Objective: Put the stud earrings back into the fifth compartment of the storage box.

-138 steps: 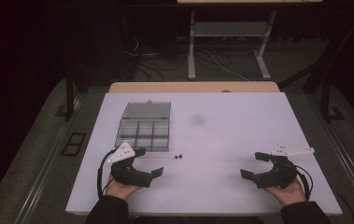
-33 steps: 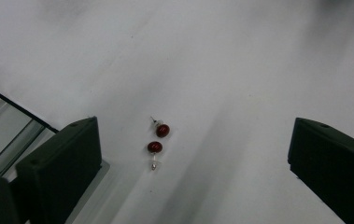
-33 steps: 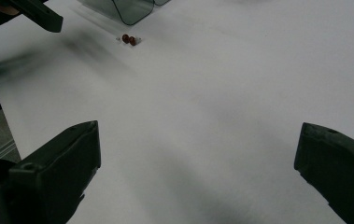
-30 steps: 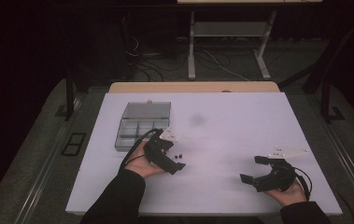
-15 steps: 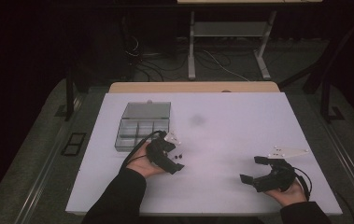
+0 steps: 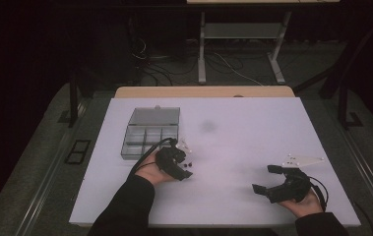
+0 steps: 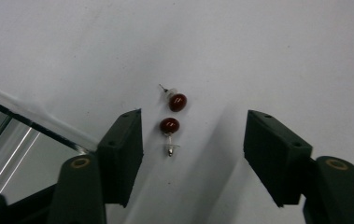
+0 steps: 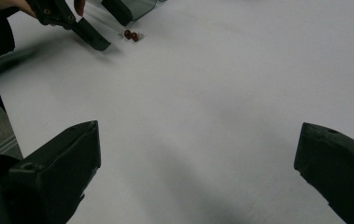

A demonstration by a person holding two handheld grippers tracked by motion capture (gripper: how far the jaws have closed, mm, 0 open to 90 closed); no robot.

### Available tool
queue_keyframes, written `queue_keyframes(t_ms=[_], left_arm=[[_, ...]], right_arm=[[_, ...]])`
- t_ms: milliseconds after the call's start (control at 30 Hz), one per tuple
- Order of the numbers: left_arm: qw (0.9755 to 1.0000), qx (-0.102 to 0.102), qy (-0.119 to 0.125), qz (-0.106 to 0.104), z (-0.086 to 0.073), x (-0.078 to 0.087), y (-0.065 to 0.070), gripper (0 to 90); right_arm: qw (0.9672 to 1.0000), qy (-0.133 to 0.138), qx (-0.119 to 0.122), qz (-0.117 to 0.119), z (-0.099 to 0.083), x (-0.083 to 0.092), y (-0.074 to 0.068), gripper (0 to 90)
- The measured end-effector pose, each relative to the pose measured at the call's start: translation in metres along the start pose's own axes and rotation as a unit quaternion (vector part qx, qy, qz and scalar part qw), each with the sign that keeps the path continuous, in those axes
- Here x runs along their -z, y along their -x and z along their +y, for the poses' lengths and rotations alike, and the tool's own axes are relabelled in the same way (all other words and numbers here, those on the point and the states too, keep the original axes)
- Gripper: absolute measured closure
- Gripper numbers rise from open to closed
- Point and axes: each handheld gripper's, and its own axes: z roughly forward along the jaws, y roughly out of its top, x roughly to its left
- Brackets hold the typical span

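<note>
Two dark red stud earrings lie side by side on the white table (image 6: 233, 128), one (image 7: 177, 101) just beyond the other (image 7: 170, 125). My left gripper (image 7: 193, 135) hangs open over them, with the nearer earring close to its left jaw and not touched. From above, the left gripper (image 6: 183, 167) sits right of the clear box, with the earrings (image 6: 189, 164) at its tips. Near the front right, my right gripper (image 6: 264, 178) stands wide open with nothing in it. In its own view the right gripper (image 8: 198, 154) faces the far-off earrings (image 8: 130, 35).
A clear compartment box (image 6: 149, 132) with its lid raised stands at the back left, and its edge (image 7: 20, 116) comes close to my left jaw. A faint grey smudge (image 6: 207, 126) marks the table's middle. A wooden board (image 6: 203, 92) lies along the far edge.
My left gripper has moved from the front left up to the earrings beside the box and settled over them. The right gripper has hardly moved.
</note>
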Motion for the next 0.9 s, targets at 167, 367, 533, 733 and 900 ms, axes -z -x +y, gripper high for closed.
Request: queue_keyframes(t_ms=[167, 367, 533, 733, 900], left_arm=[[1.0, -0.002, 0.001, -0.001, -0.0004, -0.0034, -0.0038, 45.9], [1.0, -0.005, 0.002, 0.004, -0.0011, -0.0054, -0.0066, 54.4], [1.0, -0.004, 0.004, 0.007, -0.002, -0.0048, -0.0095, 62.2], [0.9997, -0.018, 0.004, 0.016, -0.0014, -0.0053, -0.0077, 70.5], [0.9996, -0.022, 0.004, 0.017, 0.0001, -0.0065, -0.0052, 77.8]], right_arm=[[1.0, -0.001, -0.001, 0.001, -0.0001, -0.0004, -0.0002, 0.3], [1.0, -0.001, 0.003, 0.0, -0.0003, -0.001, 0.0, 0.3], [1.0, -0.001, 0.003, 0.0, -0.0004, -0.0013, 0.0002, 0.3], [1.0, -0.003, 0.002, -0.002, -0.0004, -0.0016, 0.0007, 0.3], [1.0, -0.004, 0.0, -0.003, -0.0004, -0.0014, 0.0008, 0.3]])
